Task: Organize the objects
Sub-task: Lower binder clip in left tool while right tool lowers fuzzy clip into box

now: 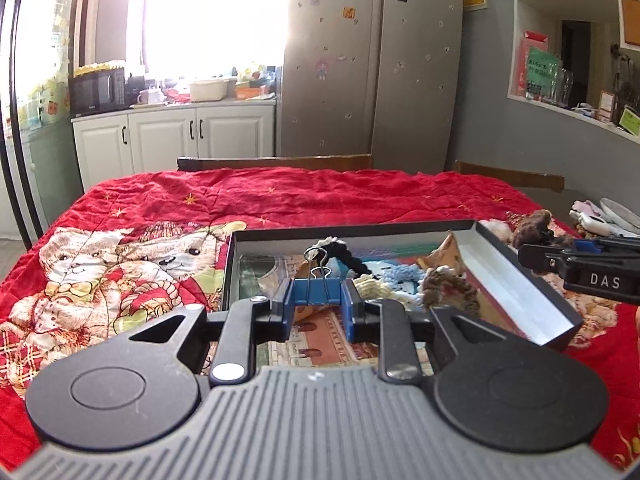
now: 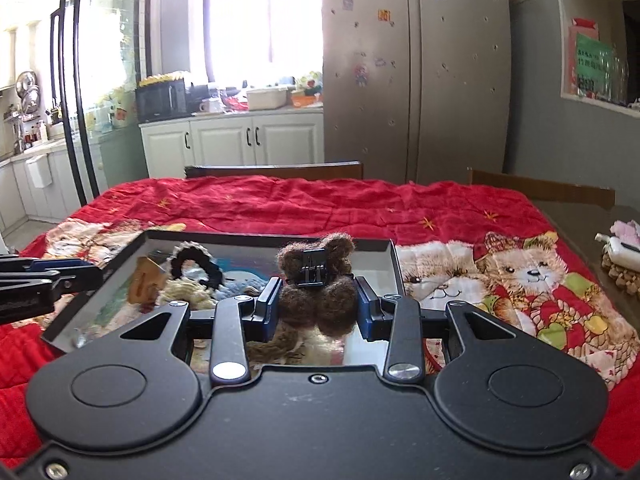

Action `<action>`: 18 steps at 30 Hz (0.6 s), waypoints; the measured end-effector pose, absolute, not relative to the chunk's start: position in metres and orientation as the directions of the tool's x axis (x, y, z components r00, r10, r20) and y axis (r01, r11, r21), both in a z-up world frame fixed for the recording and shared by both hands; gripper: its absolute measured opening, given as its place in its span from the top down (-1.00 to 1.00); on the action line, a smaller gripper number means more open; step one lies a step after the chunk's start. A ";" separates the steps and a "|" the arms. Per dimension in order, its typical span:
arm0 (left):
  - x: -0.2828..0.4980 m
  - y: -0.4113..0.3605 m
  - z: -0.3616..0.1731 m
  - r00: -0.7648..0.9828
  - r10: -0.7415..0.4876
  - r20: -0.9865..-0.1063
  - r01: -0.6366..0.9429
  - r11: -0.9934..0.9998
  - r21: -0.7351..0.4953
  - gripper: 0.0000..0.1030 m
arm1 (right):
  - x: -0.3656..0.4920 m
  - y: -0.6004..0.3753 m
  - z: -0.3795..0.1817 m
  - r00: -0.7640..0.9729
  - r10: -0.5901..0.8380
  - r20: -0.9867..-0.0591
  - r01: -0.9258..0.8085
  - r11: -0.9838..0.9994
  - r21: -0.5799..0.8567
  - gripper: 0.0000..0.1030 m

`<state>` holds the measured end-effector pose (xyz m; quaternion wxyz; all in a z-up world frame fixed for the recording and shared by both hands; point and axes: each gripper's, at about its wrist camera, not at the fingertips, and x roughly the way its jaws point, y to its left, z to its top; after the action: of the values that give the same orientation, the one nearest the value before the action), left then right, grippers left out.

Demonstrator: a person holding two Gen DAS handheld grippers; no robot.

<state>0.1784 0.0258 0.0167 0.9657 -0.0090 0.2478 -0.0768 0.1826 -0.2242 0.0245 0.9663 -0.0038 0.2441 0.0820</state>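
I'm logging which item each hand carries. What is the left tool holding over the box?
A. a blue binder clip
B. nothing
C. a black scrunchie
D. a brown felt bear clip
A: in the left wrist view the left tool is closed on a blue binder clip, its wire handles pointing up, above the open box; the brown felt bear clip sits in the right tool instead.

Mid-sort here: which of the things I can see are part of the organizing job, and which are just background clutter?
Part of the job:
- blue binder clip in the left tongs
- brown felt bear clip in the right tongs
- black box with crocheted hair accessories

Just lying about:
- red bear blanket
- fridge
- microwave
- white bottle
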 end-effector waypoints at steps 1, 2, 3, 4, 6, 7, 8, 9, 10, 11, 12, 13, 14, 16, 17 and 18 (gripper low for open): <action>0.181 0.026 0.014 0.863 -0.149 -0.482 0.141 0.989 -0.054 0.47 | 0.186 -0.224 0.021 0.865 0.154 -0.478 -0.157 0.987 0.033 0.30; 0.184 0.026 0.012 0.862 -0.146 -0.486 0.137 0.989 -0.053 0.47 | 0.189 -0.225 0.018 0.863 0.152 -0.483 -0.155 0.987 0.034 0.30; 0.186 0.027 0.010 0.860 -0.142 -0.490 0.134 0.990 -0.051 0.47 | 0.193 -0.225 0.014 0.860 0.151 -0.487 -0.153 0.988 0.035 0.30; 0.188 0.027 0.007 0.859 -0.138 -0.493 0.131 0.990 -0.049 0.47 | 0.194 -0.225 0.012 0.858 0.149 -0.491 -0.151 0.988 0.035 0.30; 0.192 0.028 0.004 0.856 -0.133 -0.500 0.125 0.991 -0.049 0.47 | 0.199 -0.224 0.006 0.856 0.146 -0.496 -0.148 0.988 0.036 0.30; 0.194 0.029 0.002 0.854 -0.131 -0.504 0.122 0.991 -0.051 0.47 | 0.201 -0.224 0.005 0.855 0.144 -0.499 -0.146 0.989 0.035 0.30; 0.196 0.030 0.000 0.852 -0.129 -0.507 0.120 0.991 -0.051 0.47 | 0.203 -0.224 0.003 0.853 0.144 -0.501 -0.145 0.989 0.036 0.30; 0.198 0.030 -0.001 0.851 -0.129 -0.509 0.119 0.992 -0.052 0.47 | 0.206 -0.225 0.001 0.852 0.144 -0.503 -0.145 0.989 0.038 0.30; 0.199 0.031 -0.003 0.849 -0.128 -0.513 0.118 0.992 -0.052 0.47 | 0.208 -0.225 0.000 0.852 0.144 -0.504 -0.143 0.989 0.040 0.30; 0.200 0.030 -0.005 0.847 -0.127 -0.515 0.117 0.992 -0.052 0.47 | 0.210 -0.226 -0.002 0.851 0.144 -0.506 -0.143 0.989 0.040 0.30; 0.201 0.030 -0.007 0.846 -0.127 -0.518 0.118 0.992 -0.051 0.47 | 0.211 -0.226 -0.003 0.850 0.145 -0.506 -0.144 0.989 0.042 0.30; 0.202 0.030 -0.009 0.844 -0.127 -0.521 0.118 0.992 -0.050 0.47 | 0.213 -0.226 -0.004 0.849 0.147 -0.508 -0.145 0.989 0.043 0.30; 0.203 0.030 -0.010 0.843 -0.127 -0.524 0.118 0.992 -0.050 0.47 | 0.214 -0.225 -0.006 0.847 0.145 -0.511 -0.144 0.989 0.042 0.30; 0.205 0.029 -0.013 0.839 -0.126 -0.530 0.119 0.992 -0.048 0.47 | 0.215 -0.225 -0.008 0.845 0.145 -0.515 -0.144 0.989 0.041 0.30; 0.206 0.029 -0.014 0.838 -0.125 -0.532 0.118 0.992 -0.047 0.47 | 0.217 -0.225 -0.010 0.843 0.144 -0.518 -0.143 0.989 0.041 0.30; 0.206 0.028 -0.015 0.837 -0.123 -0.534 0.118 0.992 -0.045 0.47 | 0.218 -0.226 -0.011 0.842 0.144 -0.520 -0.143 0.989 0.041 0.30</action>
<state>0.2064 0.0282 -0.0152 0.9583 -0.0051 0.2788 -0.0629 0.2183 -0.2261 -0.0110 0.9596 0.0002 0.2712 0.0748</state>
